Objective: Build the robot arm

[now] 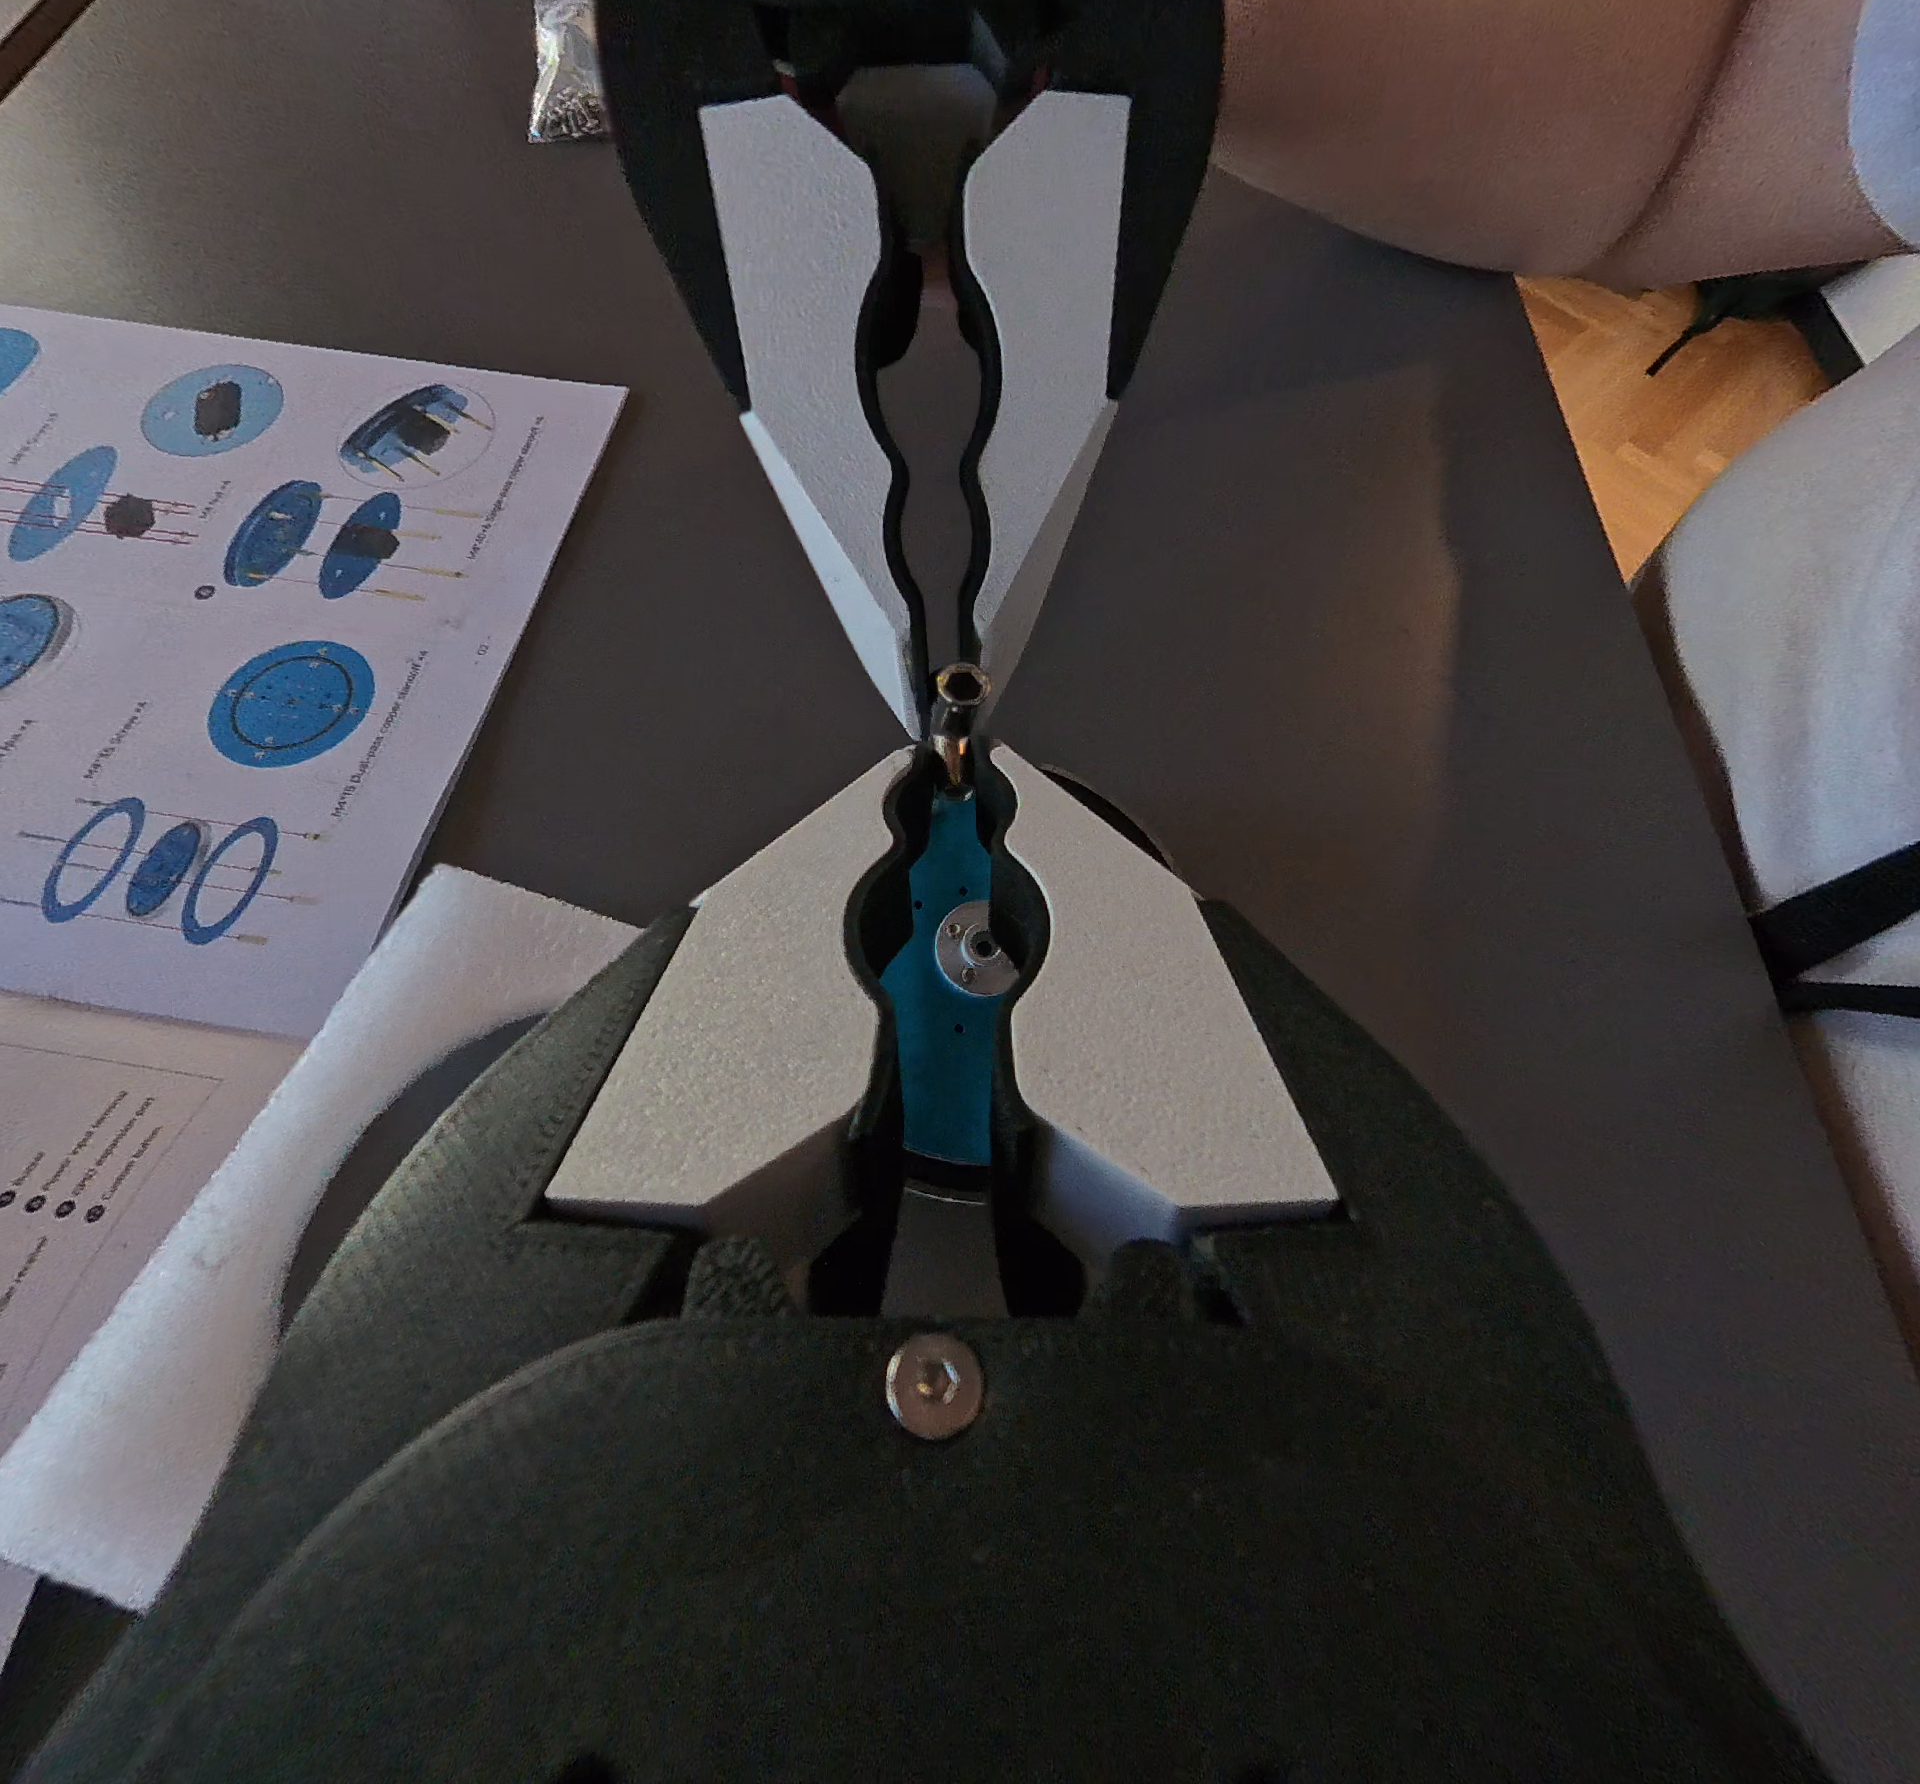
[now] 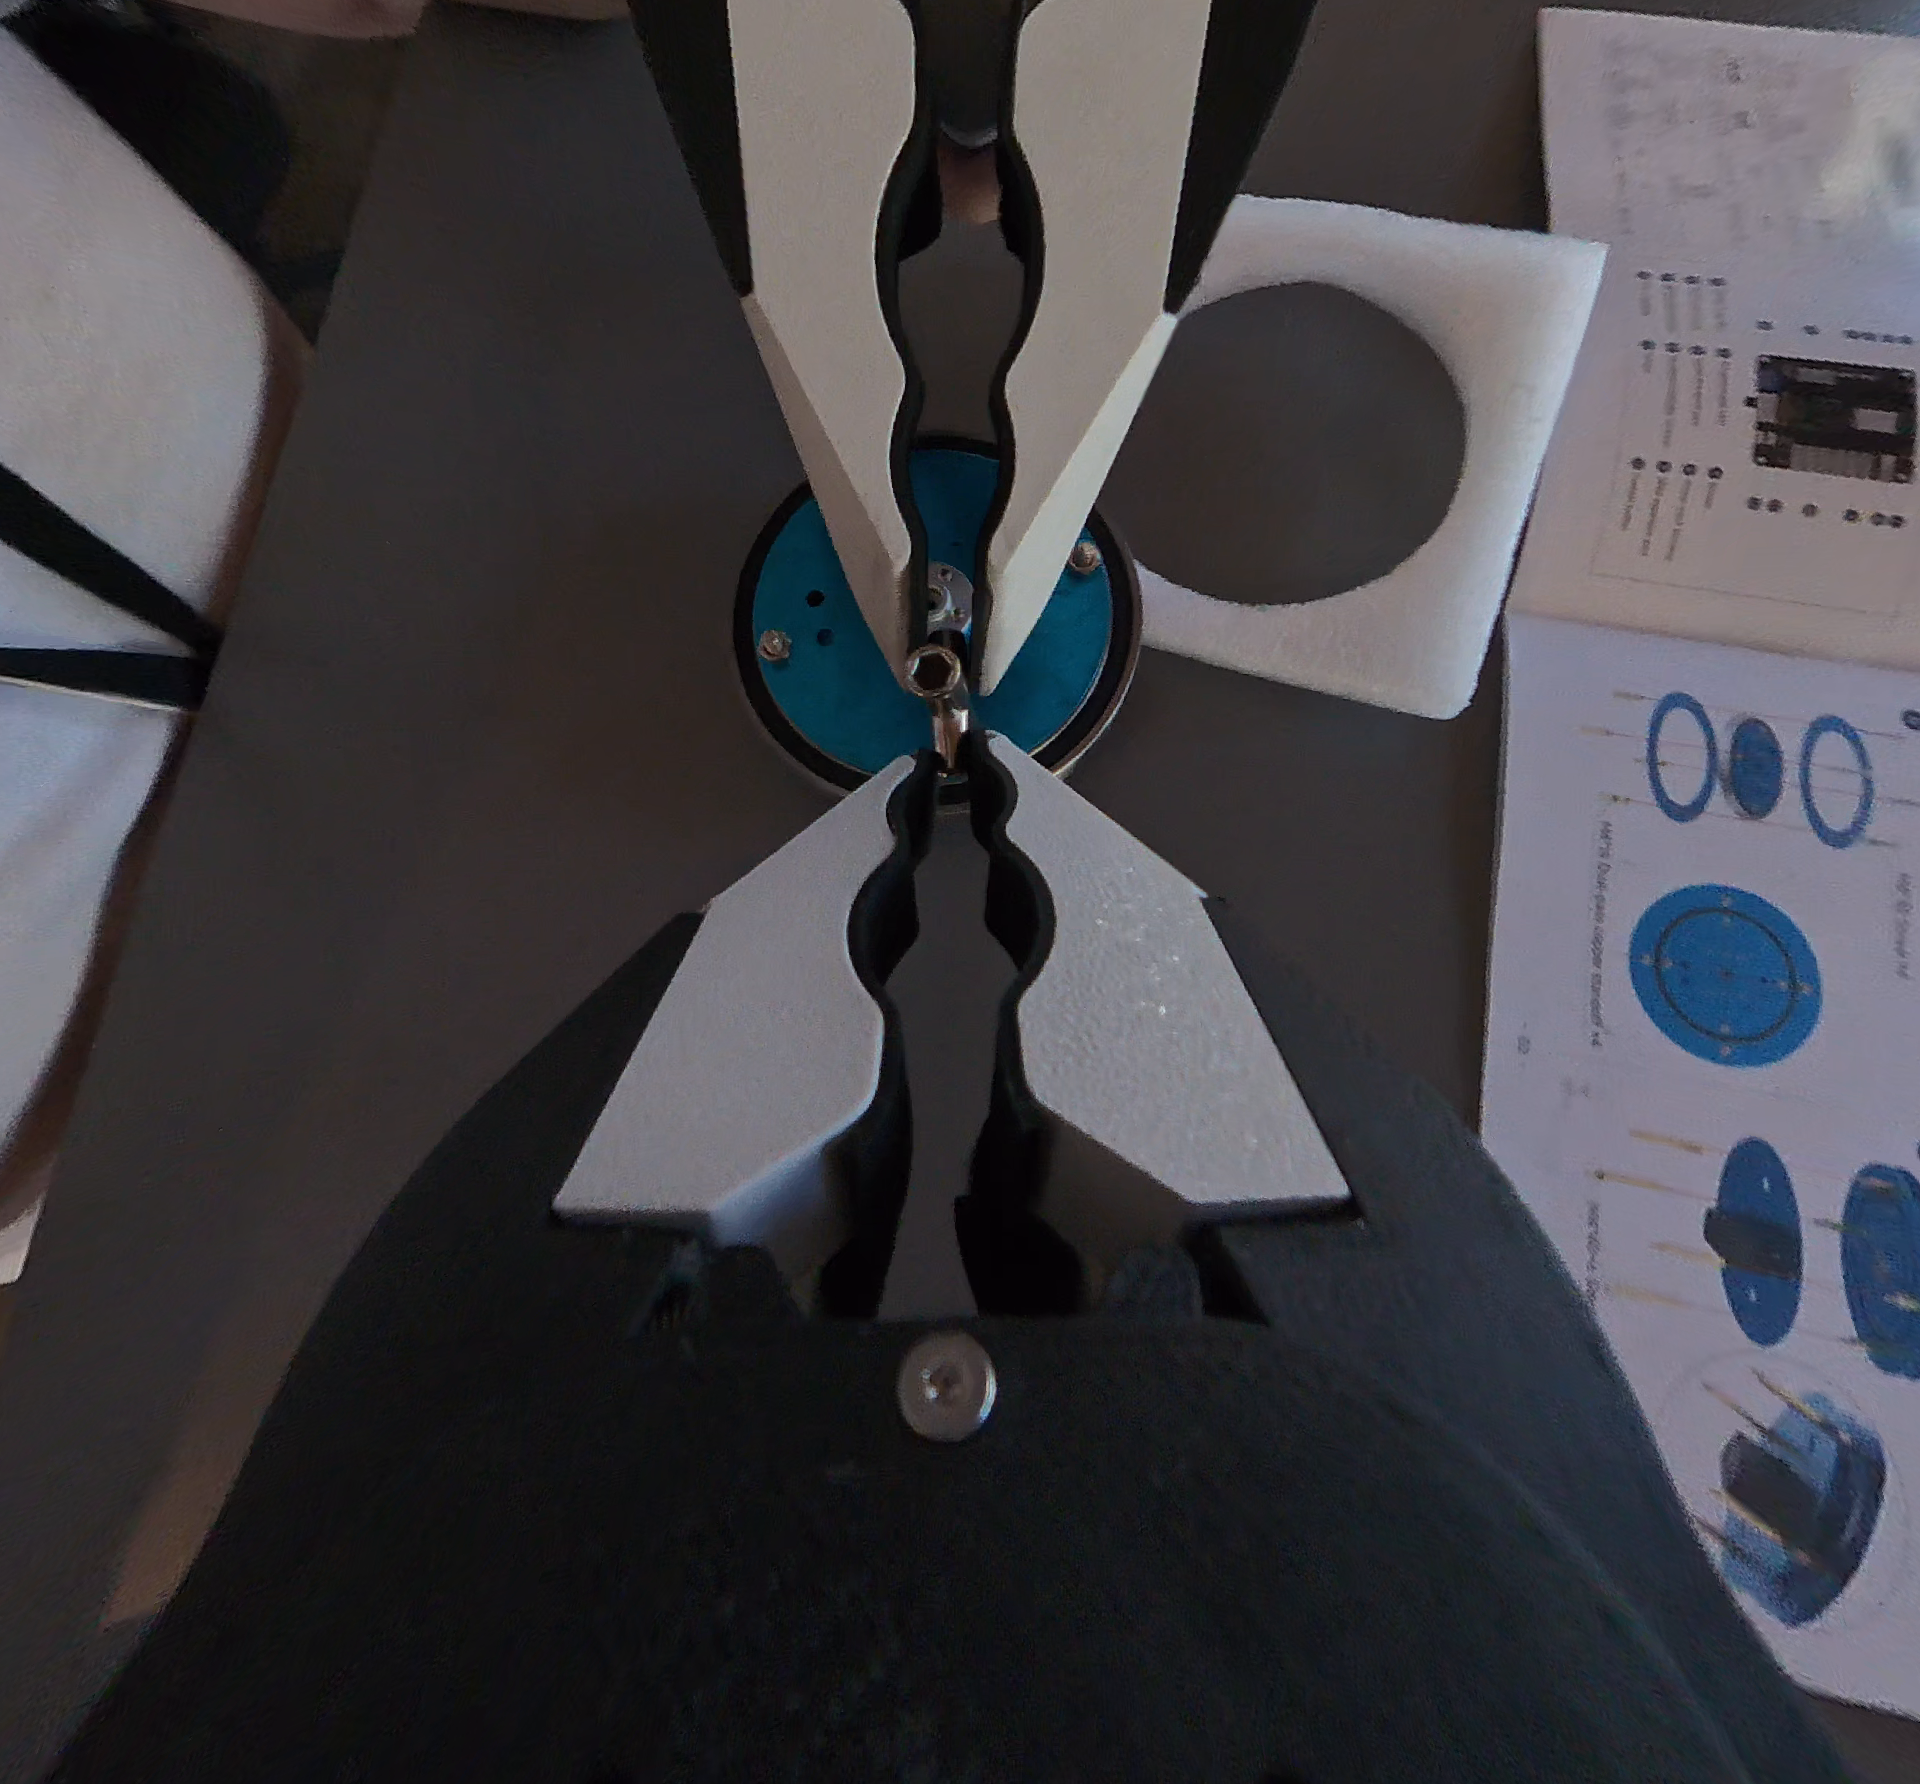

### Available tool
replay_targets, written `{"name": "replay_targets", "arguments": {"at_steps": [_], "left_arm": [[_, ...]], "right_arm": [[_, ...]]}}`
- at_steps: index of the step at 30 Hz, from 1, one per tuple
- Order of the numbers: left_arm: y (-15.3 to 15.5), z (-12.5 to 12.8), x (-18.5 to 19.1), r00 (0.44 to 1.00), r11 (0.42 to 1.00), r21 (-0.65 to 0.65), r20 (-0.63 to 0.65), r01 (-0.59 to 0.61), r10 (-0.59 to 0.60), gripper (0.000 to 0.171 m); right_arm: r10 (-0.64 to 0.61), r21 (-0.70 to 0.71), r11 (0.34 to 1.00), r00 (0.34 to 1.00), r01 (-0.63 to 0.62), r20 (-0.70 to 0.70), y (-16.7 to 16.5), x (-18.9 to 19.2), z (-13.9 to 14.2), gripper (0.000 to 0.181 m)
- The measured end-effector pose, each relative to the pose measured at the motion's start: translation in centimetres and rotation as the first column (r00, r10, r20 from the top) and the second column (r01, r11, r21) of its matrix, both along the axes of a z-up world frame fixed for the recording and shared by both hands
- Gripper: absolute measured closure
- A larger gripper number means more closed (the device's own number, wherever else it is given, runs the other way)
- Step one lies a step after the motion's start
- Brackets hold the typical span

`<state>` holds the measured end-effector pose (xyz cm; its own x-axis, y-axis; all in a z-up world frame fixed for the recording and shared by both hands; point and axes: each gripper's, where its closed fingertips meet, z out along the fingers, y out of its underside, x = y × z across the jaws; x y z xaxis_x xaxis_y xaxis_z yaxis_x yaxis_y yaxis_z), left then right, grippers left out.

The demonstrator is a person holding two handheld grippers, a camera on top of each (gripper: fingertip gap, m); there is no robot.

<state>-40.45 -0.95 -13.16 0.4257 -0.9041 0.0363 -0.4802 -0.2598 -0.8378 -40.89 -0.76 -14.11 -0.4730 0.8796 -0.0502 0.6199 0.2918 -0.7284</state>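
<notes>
A small silver screw point(image 1: 958, 706) with a hex-socket head stands upright between two grippers that meet tip to tip; it also shows in the right wrist view point(image 2: 935, 695). My left gripper point(image 1: 951, 763) is closed on its lower part. My right gripper point(image 2: 945, 758) is closed on it from the opposite side and shows at the top of the left wrist view point(image 1: 951, 685). Below the screw a blue round disc point(image 2: 1049, 654) with a silver hub point(image 2: 945, 586) lies flat on the dark table. In the left wrist view the disc point(image 1: 940, 1059) shows only through the gap between my fingers.
White foam point(image 2: 1455, 300) with a round cut-out lies beside the disc. Printed instruction sheets point(image 2: 1714, 903) lie on that side too, seen in the left wrist view point(image 1: 260, 643). A small bag of hardware point(image 1: 566, 61) lies farther off. A person's forearm point(image 1: 1507, 72) is behind the right gripper. Both grippers' tips are close together, under 4 cm apart.
</notes>
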Motion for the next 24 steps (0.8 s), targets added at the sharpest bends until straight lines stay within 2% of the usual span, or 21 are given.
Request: {"name": "replay_targets", "arguments": {"at_steps": [2,7,15,24], "left_arm": [[0.28,0.06,-0.27,1.0,1.0,0.0,0.006,-0.019,0.019,0.165],[0.77,0.04,-0.76,0.999,0.999,0.002,0.017,-0.048,0.048,0.165],[0.24,-0.01,-0.41,1.0,0.999,0.051,-0.01,-0.011,0.012,0.165],[0.33,-0.21,-1.03,0.998,0.999,0.001,0.051,-0.043,0.043,0.165]], "right_arm": [[0.003,-0.032,0.999,1.0,-0.002,0.027,0.24,-0.24,-0.01,0.176],[-0.137,-0.151,0.978,0.987,0.147,0.08,0.49,-0.44,-0.08,0.176],[-0.21,0.02,0.978,0.977,0.209,0.047,0.28,0.05,-0.62,0.176],[-0.299,-0.001,0.954,0.948,0.301,0.106,0.31,-0.54,-0.82,0.176]]}}
